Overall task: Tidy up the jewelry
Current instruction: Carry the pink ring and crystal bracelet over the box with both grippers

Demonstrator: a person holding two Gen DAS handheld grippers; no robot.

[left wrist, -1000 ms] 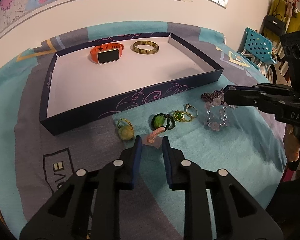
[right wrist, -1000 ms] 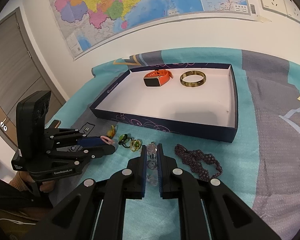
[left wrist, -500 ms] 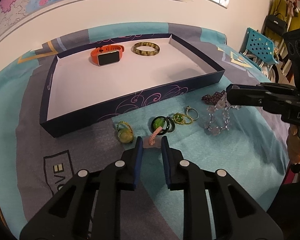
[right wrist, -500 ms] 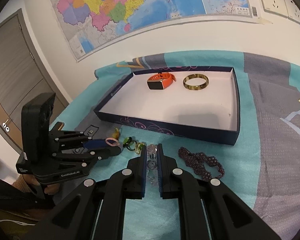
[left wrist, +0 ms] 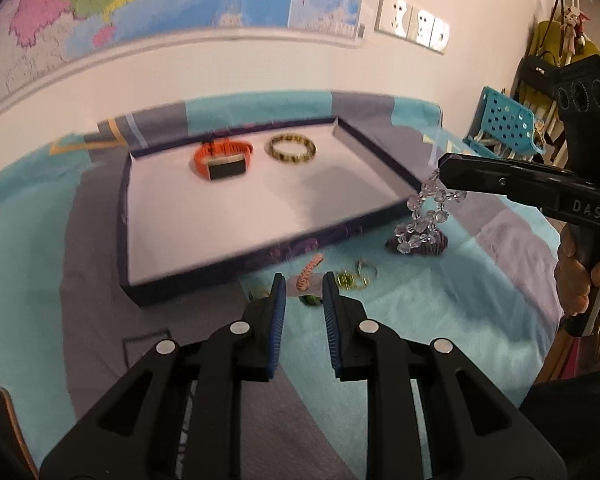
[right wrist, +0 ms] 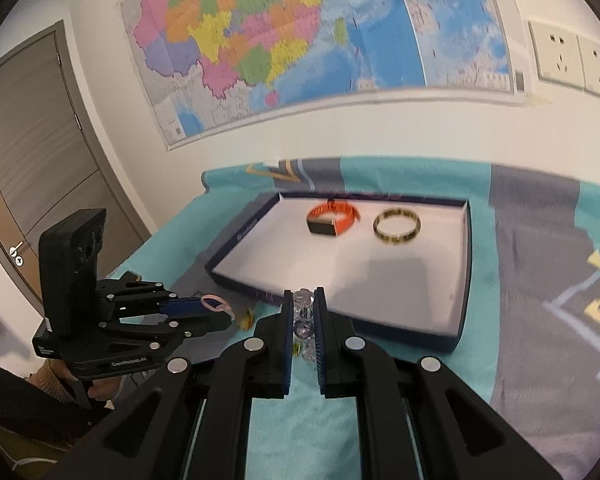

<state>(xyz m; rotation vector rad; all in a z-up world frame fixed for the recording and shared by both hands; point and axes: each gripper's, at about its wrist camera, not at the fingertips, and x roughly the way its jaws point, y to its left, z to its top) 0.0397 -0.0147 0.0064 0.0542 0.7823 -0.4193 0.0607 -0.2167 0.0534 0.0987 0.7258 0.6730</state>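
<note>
My left gripper (left wrist: 303, 284) is shut on a small pink braided ring (left wrist: 309, 273), held just above the teal cloth; in the right wrist view the ring (right wrist: 216, 304) sticks out of that gripper's tip (right wrist: 220, 316). A clear crystal bead bracelet (right wrist: 303, 314) is gripped by my right gripper (right wrist: 303, 296) and dangles from it (left wrist: 426, 216) beside the tray's near right corner. The dark blue tray (left wrist: 220, 268) with a white floor holds an orange smartwatch (left wrist: 224, 160) and an amber bangle (left wrist: 292, 148).
On the cloth in front of the tray lie a dark purple beaded bracelet (left wrist: 424, 245), several small rings (left wrist: 360, 274) and a green stone piece (left wrist: 311, 299). A blue plastic basket (left wrist: 504, 124) and hanging bags stand far right. A door (right wrist: 28, 160) is at left.
Both grippers have risen. The pink ring and the crystal bracelet have come up off the cloth with them; the bracelet now hangs in the air.
</note>
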